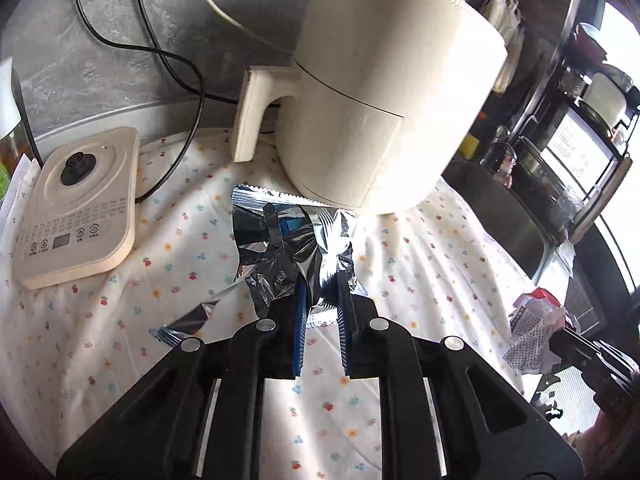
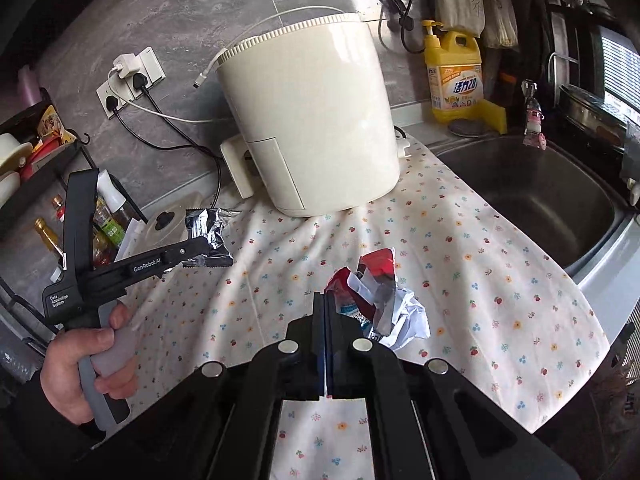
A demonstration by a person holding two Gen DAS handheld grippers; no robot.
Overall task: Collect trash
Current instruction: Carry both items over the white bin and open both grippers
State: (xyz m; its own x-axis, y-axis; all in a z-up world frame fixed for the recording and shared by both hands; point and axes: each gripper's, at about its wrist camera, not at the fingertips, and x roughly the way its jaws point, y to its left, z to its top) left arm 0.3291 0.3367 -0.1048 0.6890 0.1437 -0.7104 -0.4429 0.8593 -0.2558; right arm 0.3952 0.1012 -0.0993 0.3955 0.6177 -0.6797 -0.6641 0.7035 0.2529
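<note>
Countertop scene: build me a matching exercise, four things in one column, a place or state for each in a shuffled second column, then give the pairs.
Things
1. silver foil wrapper
2. red and white crumpled wrapper
3. yellow detergent bottle
4. cream air fryer

Places or states
A. standing at the back wall beside the sink
B. pinched in the left gripper
C. standing on the floral cloth
D. pinched in the right gripper

Pairs: 1-B, 2-D, 3-A, 4-C
</note>
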